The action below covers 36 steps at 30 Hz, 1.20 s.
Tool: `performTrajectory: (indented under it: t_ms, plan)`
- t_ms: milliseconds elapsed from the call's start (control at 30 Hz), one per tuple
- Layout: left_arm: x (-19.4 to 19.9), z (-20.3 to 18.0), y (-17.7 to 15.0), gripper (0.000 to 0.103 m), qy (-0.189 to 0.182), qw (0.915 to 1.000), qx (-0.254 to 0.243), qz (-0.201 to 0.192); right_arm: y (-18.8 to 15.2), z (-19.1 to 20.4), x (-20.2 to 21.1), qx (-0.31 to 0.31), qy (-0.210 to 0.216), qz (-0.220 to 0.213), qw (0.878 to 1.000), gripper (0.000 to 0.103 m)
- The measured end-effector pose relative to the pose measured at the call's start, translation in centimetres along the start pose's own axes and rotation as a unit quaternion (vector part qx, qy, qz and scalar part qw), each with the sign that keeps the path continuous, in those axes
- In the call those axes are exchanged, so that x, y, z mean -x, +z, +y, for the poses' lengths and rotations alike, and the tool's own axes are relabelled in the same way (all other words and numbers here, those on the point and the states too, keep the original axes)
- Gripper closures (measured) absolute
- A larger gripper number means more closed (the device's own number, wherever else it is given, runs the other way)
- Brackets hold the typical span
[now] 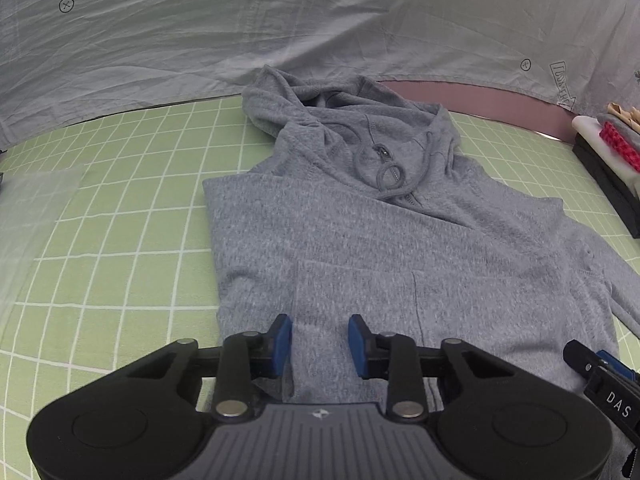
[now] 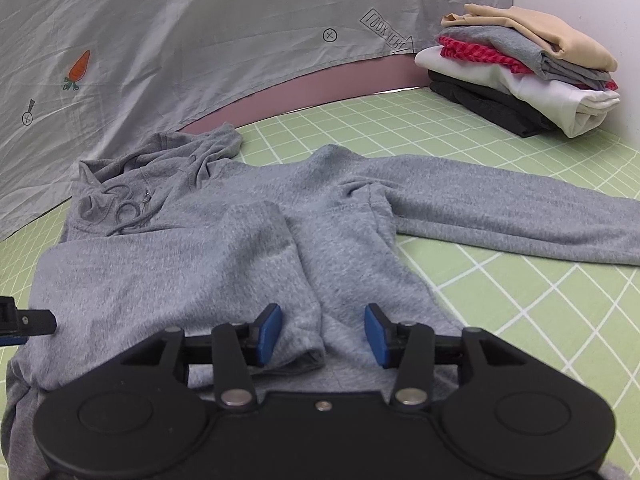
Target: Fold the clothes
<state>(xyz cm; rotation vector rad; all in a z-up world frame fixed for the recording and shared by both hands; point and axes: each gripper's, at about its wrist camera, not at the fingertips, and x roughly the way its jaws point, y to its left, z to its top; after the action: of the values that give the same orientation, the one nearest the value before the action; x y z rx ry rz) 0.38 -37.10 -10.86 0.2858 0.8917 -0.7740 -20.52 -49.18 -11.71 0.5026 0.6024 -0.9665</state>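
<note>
- a grey hoodie (image 1: 360, 240) lies face up on the green grid mat (image 1: 120, 220), hood toward 12 o'clock against a hanging carrot-print sheet (image 1: 280, 28).
- one sleeve (image 2: 248, 256) is folded across the chest; the other sleeve (image 2: 520, 208) stretches out flat toward 3 o'clock.
- the left gripper (image 1: 320, 346) sits over the hem at 6 o'clock, its blue pads apart with fabric between them; no clamp is visible.
- the right gripper (image 2: 323, 334) has its jaws apart over the folded sleeve's cuff (image 2: 308, 344).
- a stack of folded clothes (image 2: 520, 68) rests at 2 o'clock, well apart from the hoodie.
</note>
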Motion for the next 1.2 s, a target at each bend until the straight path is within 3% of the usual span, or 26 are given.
performTrajectory:
  t_ms: [33, 67, 233, 367, 500, 567, 633, 667, 833, 933, 1100, 1200]
  plan:
    - [0.2, 0.1, 0.0, 0.091, -0.003, 1.0000, 0.004, -0.005, 0.0, 0.0, 0.0, 0.000, 0.000, -0.001, 1.000, 0.056]
    - [0.3, 0.2, 0.0, 0.094, -0.005, 0.9999, 0.007, -0.010, 0.0, 0.0, 0.0, 0.000, 0.000, -0.001, 1.000, 0.056]
    - [2.8, 0.4, 0.7, 0.096, -0.013, 0.9978, 0.001, -0.065, -0.1, 0.4, 0.1, 0.003, -0.010, -0.004, 1.000, 0.056]
    - [4.0, 1.4, 1.3, 0.095, 0.015, 0.9956, 0.005, -0.093, -0.2, 1.0, 0.5, 0.001, -0.019, -0.008, 1.000, 0.055]
    - [2.1, 2.5, 0.7, 0.082, 0.018, 0.9989, 0.005, -0.044, -0.6, 2.1, 0.8, 0.004, -0.031, -0.010, 0.999, 0.050]
    - [2.2, 3.0, 0.1, 0.062, 0.023, 0.9990, 0.013, -0.037, -0.7, 2.6, 0.8, 0.015, -0.042, -0.010, 0.999, 0.049]
    - [3.0, 3.3, -0.4, 0.023, 0.025, 0.9984, 0.027, -0.043, -0.6, 2.7, 1.0, 0.019, -0.047, -0.011, 0.999, 0.045]
    - [3.5, 3.2, -0.5, 0.019, 0.023, 0.9980, 0.032, -0.049, -0.5, 2.7, 1.2, 0.021, -0.048, -0.012, 0.999, 0.042]
    - [5.2, 1.1, -1.1, 0.006, 0.029, 0.9979, 0.030, -0.049, 0.0, 0.3, 3.4, -0.005, -0.045, -0.040, 0.998, 0.016]
    - [5.6, -1.0, -1.8, 0.005, 0.043, 0.9979, 0.026, -0.041, 0.1, -2.0, 4.3, -0.016, -0.040, -0.058, 0.997, 0.002]
    - [5.6, -4.8, -3.9, 0.005, 0.066, 0.9962, 0.055, -0.010, 0.8, -6.9, 3.8, 0.000, 0.002, -0.037, 0.999, 0.000]
    - [5.8, -7.4, -5.4, 0.004, 0.072, 0.9954, 0.063, 0.006, 1.4, -10.6, 3.6, 0.003, -0.011, -0.041, 0.999, 0.000]
